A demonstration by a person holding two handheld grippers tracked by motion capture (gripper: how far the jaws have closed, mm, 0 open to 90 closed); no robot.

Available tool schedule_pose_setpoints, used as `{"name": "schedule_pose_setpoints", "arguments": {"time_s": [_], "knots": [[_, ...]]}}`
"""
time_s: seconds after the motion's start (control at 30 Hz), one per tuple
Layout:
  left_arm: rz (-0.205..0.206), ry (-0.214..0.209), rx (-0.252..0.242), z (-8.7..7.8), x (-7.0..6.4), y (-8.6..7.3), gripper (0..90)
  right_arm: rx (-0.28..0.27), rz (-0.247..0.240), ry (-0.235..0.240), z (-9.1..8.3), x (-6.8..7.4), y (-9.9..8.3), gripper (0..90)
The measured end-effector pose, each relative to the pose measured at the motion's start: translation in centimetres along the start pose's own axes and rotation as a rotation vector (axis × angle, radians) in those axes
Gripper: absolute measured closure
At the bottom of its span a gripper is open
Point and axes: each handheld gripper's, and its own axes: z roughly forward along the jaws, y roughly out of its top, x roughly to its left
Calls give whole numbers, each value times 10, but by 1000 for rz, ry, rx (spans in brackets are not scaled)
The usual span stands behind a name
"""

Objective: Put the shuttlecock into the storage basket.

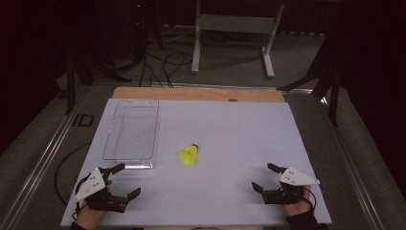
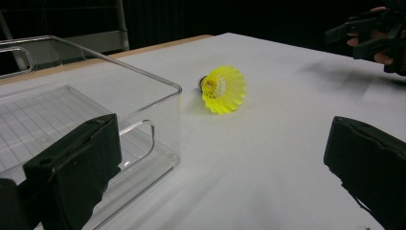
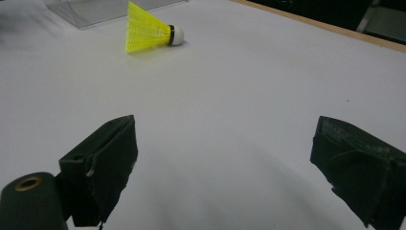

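left gripper (image 1: 125, 180): sitting at the near left corner of the table, person's hand wrapping it from below; jaws standing wide apart, released, gripping nothing. In its own view (image 2: 220, 167) one jaw is lining up with the bin's near corner, the other hanging over bare white surface.
right gripper (image 1: 266, 177): resting at the near right edge, hand coming in from the bottom; jaws spread wide, released, nothing between them. In its own view (image 3: 222, 158) it is looking across bare white top toward the shuttlecock.
white table top (image 1: 230, 139): lying under both grippers, bare between them.
shuttlecock (image 1: 188, 154): yellow skirt, lying on its side around the middle of the table, farther out than both grippers, closer to the left one. Just right of the bin's near right corner, not touching it. In the left gripper view (image 2: 222, 89) the open skirt is facing the camera; in the right gripper view (image 3: 146, 31) the white cork is pointing right with a dark band behind it.
clear plastic bin (image 1: 110, 143): sitting on the left half, long side running away from the person, nothing inside; near wall with handle cutout showing in the left gripper view (image 2: 163, 129).
wooden edge (image 1: 201, 93): running along the far side of the white top.
metal frame (image 1: 234, 28): standing on the floor beyond the table.
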Motion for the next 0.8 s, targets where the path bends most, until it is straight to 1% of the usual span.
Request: {"name": "schedule_pose_setpoints", "arguments": {"time_s": [0.13,0.27,0.33,0.4,0.47,0.53,0.6,0.77,0.8], "knots": [[1,-2,6,1,0,0,0,3,-13,-2,-1,1,1,89],[0,-6,3,1,0,0,0,-1,-14,-4,-2,2,1,89],[-2,-11,4,0,0,2,0,-3,-13,-9,-3,2,2,89],[5,-26,6,0,-1,6,0,-5,-9,-10,-4,1,2,89],[20,-33,21,-1,-1,11,0,-5,-7,-11,-4,1,2,89],[21,-55,36,-2,-2,15,0,-4,-6,-13,-4,1,2,89],[29,-68,58,-2,-2,19,0,-5,-11,-13,-4,1,2,89],[65,-117,123,-1,-4,33,0,-5,-7,-19,-5,2,4,89],[74,-122,143,0,-4,36,0,-8,-7,-15,-5,1,4,89]]}}
